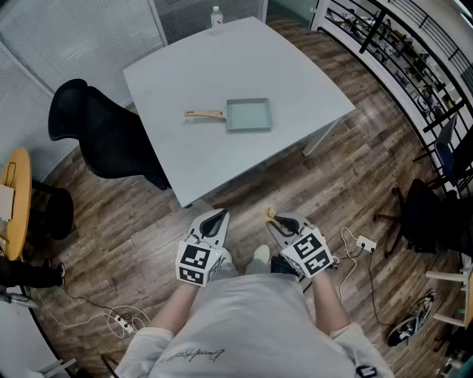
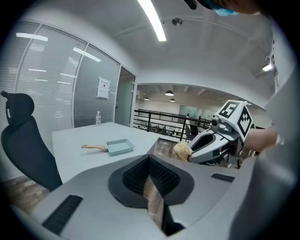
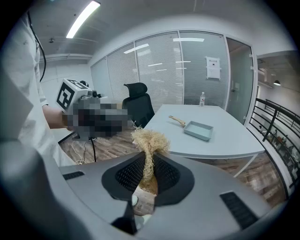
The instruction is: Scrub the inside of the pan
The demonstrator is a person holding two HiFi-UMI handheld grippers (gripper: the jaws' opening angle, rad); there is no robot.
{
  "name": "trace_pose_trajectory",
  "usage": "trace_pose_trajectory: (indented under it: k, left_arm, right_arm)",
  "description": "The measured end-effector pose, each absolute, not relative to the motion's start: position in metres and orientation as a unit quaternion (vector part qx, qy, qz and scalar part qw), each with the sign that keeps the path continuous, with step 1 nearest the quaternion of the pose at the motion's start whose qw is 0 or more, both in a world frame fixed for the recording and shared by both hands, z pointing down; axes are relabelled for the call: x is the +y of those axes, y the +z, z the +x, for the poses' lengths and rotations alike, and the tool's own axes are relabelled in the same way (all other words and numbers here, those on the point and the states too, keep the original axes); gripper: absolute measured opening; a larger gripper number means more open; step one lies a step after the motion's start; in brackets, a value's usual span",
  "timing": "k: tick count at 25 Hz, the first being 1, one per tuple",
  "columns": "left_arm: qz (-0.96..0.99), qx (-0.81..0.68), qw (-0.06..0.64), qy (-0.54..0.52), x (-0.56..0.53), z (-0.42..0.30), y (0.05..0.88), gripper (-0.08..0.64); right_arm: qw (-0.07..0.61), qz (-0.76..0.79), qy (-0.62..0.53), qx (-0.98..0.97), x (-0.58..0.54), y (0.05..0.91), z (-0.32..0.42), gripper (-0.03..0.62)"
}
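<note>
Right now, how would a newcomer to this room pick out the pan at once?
Find the big pale table beside the black office chair. Near its middle lies the pan, well apart from the clear bottle at the far edge. It is the only shallow rectangular thing there, pale blue-green, with a light wooden handle.

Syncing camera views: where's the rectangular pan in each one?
Head view: rectangular pan upper centre, on the white table.
Left gripper view: pan left of centre.
Right gripper view: pan right of centre.
Shared landmark: bottle at the table's far edge.
</note>
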State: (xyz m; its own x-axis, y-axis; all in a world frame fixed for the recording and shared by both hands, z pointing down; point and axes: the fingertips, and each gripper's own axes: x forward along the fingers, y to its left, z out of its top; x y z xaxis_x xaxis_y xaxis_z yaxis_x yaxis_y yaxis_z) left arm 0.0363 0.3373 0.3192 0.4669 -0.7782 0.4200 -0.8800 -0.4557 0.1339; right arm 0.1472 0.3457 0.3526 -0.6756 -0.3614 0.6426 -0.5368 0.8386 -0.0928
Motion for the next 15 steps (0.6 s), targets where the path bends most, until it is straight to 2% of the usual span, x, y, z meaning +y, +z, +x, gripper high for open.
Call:
trace_pose_trajectory:
  k: [15]
  left_arm:
    - [0.833, -0.512, 0.152, 0.147, 0.32, 0.059, 0.308, 0.012]
  right_arm:
    - [0.309, 0.219, 0.131, -0.916, 0.328, 0.345, 0.167, 0.069]
